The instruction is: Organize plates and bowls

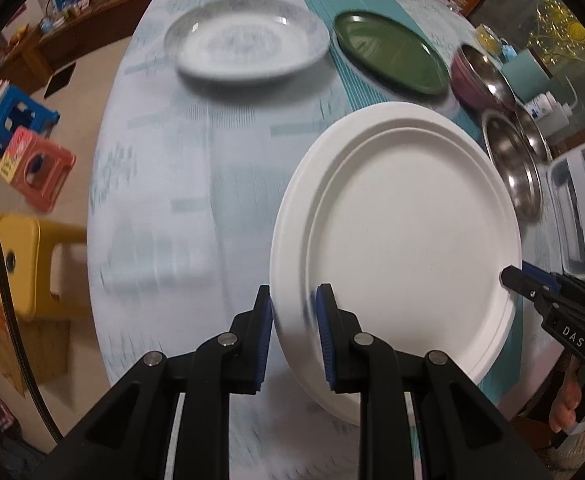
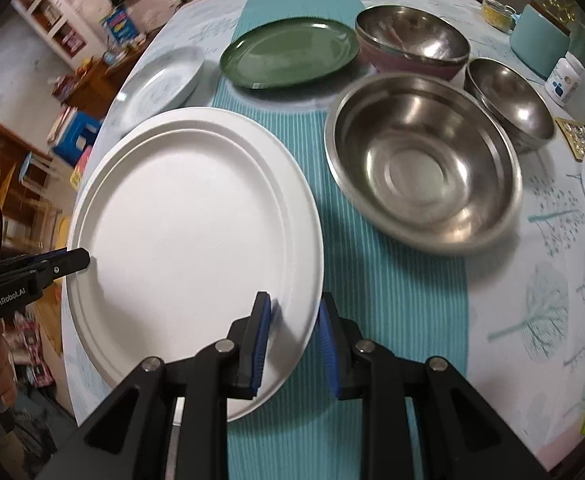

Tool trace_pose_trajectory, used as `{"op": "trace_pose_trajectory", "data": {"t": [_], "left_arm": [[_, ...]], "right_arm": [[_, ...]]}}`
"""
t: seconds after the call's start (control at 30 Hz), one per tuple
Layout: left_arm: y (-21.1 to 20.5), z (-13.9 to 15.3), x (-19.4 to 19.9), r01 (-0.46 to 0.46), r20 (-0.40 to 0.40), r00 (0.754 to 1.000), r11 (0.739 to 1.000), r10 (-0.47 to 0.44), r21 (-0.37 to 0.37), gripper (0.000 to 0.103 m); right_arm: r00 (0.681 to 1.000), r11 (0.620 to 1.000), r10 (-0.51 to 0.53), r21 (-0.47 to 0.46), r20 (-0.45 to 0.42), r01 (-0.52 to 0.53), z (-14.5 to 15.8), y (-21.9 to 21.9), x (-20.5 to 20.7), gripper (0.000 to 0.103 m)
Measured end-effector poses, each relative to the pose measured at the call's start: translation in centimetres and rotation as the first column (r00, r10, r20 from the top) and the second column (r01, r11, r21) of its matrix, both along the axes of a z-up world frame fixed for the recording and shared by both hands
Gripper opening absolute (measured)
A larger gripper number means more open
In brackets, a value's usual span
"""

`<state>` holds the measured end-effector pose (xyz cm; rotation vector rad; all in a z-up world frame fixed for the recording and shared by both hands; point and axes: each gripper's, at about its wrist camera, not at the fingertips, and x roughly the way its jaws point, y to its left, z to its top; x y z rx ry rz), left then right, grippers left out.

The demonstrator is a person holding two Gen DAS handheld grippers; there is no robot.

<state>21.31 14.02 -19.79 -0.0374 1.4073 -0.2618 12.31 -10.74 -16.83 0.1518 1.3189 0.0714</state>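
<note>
Your left claw (image 1: 294, 306) is clamped on the white plate's (image 1: 404, 248) rim at nine o'clock, your right claw (image 2: 294, 316) at its three o'clock edge, so the plate hangs between them above the tabletop (image 1: 196, 184). Little looks sorted: the patterned plate (image 1: 248, 46) and green plate (image 1: 388, 52) lie apart at twelve, and the steel bowls (image 2: 424, 160) sit loose toward two.
</note>
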Motion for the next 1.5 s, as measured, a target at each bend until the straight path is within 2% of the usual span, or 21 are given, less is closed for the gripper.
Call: {"op": "trace_pose_trajectory", "data": {"t": [0.2,0.37,0.63,0.97,1.5], "left_arm": [[-0.6,-0.8,-7.4,-0.046,-0.042,0.998,0.999,0.045,-0.013,0.021],[-1.1,-1.5,-12.2,-0.058,-0.053,0.997,0.998,0.059,0.011,0.021],[-2.2,-2.8,-17.1,-0.048,-0.055,0.997,0.997,0.051,0.063,0.022],[-4.1,-3.9,-18.0,-0.065,-0.063,0.995,0.994,0.071,0.083,0.022],[-2.9,-4.1,-19.1,-0.059,-0.075,0.995,0.992,0.067,0.113,0.024]], "right_arm": [[0.997,0.996,0.071,-0.053,-0.028,-0.073,0.1,-0.6,-5.0,0.024],[0.992,0.993,0.103,-0.048,-0.073,-0.107,-1.1,-1.3,-8.9,0.024],[0.985,0.987,0.14,-0.062,-0.098,-0.147,-2.5,-1.6,-12.1,0.024],[0.981,0.983,0.159,-0.069,-0.112,-0.167,-3.3,-1.2,-12.9,0.024],[0.977,0.98,0.173,-0.075,-0.127,-0.183,-4.3,0.7,-11.5,0.026]]}}
